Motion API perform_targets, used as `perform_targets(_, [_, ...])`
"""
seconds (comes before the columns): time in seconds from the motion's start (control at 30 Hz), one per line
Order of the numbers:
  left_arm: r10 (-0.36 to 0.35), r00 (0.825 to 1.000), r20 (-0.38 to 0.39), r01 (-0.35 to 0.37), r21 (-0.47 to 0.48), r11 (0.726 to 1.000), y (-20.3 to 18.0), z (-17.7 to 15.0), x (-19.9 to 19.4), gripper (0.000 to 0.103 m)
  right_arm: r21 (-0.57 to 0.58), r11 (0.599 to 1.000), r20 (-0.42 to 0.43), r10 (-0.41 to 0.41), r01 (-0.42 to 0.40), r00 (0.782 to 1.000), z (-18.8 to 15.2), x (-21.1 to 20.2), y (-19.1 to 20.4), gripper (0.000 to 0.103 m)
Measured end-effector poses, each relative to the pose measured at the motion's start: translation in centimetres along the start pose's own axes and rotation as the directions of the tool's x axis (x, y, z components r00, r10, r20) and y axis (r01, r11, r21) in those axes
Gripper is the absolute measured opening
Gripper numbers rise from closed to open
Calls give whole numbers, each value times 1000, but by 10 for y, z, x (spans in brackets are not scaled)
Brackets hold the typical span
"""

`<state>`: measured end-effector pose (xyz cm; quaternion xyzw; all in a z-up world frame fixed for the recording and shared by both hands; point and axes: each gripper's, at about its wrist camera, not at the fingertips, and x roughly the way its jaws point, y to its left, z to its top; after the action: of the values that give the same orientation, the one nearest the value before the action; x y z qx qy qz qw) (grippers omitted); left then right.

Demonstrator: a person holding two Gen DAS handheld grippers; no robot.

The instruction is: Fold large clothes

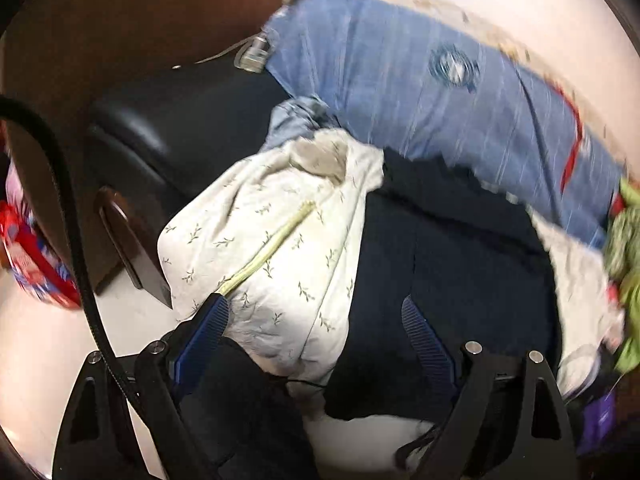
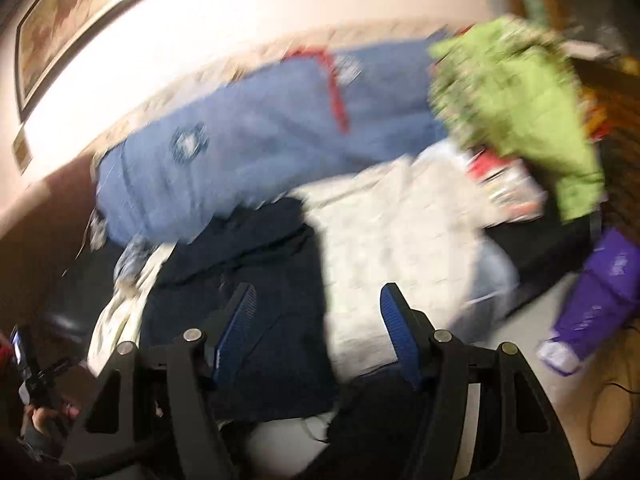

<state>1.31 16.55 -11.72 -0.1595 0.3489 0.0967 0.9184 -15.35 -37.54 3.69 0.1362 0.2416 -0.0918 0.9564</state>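
Off to my left I see a dark sofa (image 1: 192, 120) with a wooden armrest (image 1: 132, 248), and past it a red patterned bag (image 1: 36, 264) on the pale floor (image 1: 36, 344). A black cable (image 1: 68, 184) arcs across my left view. On my right view, a framed picture (image 2: 72, 32) hangs on the pale wall (image 2: 248, 12), all of it blurred.

Matt cotton-like sprigged cloth (image 1: 280, 248); glossy, perhaps leather sofa (image 1: 132, 128).
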Motion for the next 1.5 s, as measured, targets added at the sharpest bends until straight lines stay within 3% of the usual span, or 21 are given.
perform_targets(0.13, [-36, 999, 30, 38, -51, 998, 10, 9, -6, 90, -64, 995, 108, -74, 81, 991, 9, -47, 6, 80])
perform_targets(0.2, [-52, 996, 75, 55, -50, 997, 8, 13, -11, 90, -44, 999, 165, -15, 22, 986, 12, -49, 9, 80])
perform_targets(0.27, [-86, 990, 109, 93, -63, 994, 8, 16, -16, 91, 18, 993, 231, 110, -117, 967, 13, -45, 7, 80])
perform_targets(0.33, [-117, 985, 130, 128, -83, 988, 7, 19, -21, 92, 107, 924, 330, 314, -366, 890, 20, -33, 2, 80])
perform_targets(0.37, [-124, 983, 137, 136, -85, 987, 6, 20, -23, 92, 140, 855, 383, 419, -500, 823, 23, -24, -2, 80])
perform_targets(0.4, [-132, 980, 152, 145, -78, 986, 5, 22, -26, 92, 181, 760, 426, 512, -624, 746, 28, -11, -5, 80])
perform_targets(0.47, [-134, 977, 167, 148, -70, 987, 2, 25, -30, 96, 233, 607, 440, 631, -760, 639, 39, 19, -4, 80])
perform_targets(0.5, [-134, 976, 173, 148, -69, 987, 2, 26, -32, 96, 266, 540, 436, 672, -799, 599, 44, 36, -1, 80])
perform_targets(0.6, [-161, 968, 191, 179, -78, 981, 2, 29, -37, 98, 356, 417, 397, 743, -836, 540, 50, 67, 5, 80])
perform_targets(0.63, [-170, 965, 199, 189, -81, 979, 4, 30, -39, 100, 380, 399, 373, 759, -834, 533, 50, 71, 6, 80])
perform_targets(0.7, [-170, 960, 222, 192, -84, 978, 6, 31, -44, 102, 411, 408, 268, 801, -816, 535, 53, 74, 8, 80])
perform_targets(0.83, [-147, 964, 222, 172, -101, 980, 13, 35, -42, 102, 399, 511, 33, 821, -761, 569, 49, 42, 11, 81])
perform_targets(0.9, [-140, 965, 222, 169, -116, 979, 19, 38, -40, 102, 402, 562, -38, 799, -723, 600, 48, 19, 1, 81])
perform_targets(0.93, [-138, 965, 224, 168, -120, 979, 20, 37, -39, 102, 400, 604, -72, 770, -689, 633, 47, 14, -6, 83])
perform_targets(1.0, [-119, 971, 207, 144, -107, 984, 19, 36, -28, 102, 341, 776, -166, 605, -530, 779, 40, 9, -8, 86])
perform_targets(1.07, [-101, 985, 143, 112, -74, 991, 13, 30, -11, 102, 271, 882, -234, 448, -384, 863, 26, 27, -4, 95])
perform_targets(1.1, [-108, 989, 99, 114, -51, 992, 8, 23, 3, 102, 235, 928, -291, 352, -290, 890, 10, 50, 0, 95])
perform_targets(1.17, [-118, 992, 43, 119, -22, 993, 1, 9, 20, 102, 181, 964, -385, 252, -195, 888, -20, 96, 11, 95])
perform_targets(1.3, [-31, 998, -58, 37, 101, 994, -18, -33, 62, 102, 110, 992, -533, 112, -63, 839, -91, 197, 26, 95])
perform_targets(1.4, [67, 995, -76, -43, 282, 958, -34, -70, 89, 102, 31, 999, -589, 50, -39, 806, -129, 245, 33, 93])
perform_targets(1.5, [79, 988, -129, -15, 436, 900, -48, -97, 107, 102, 30, 997, -606, 71, -66, 793, -152, 255, 29, 93])
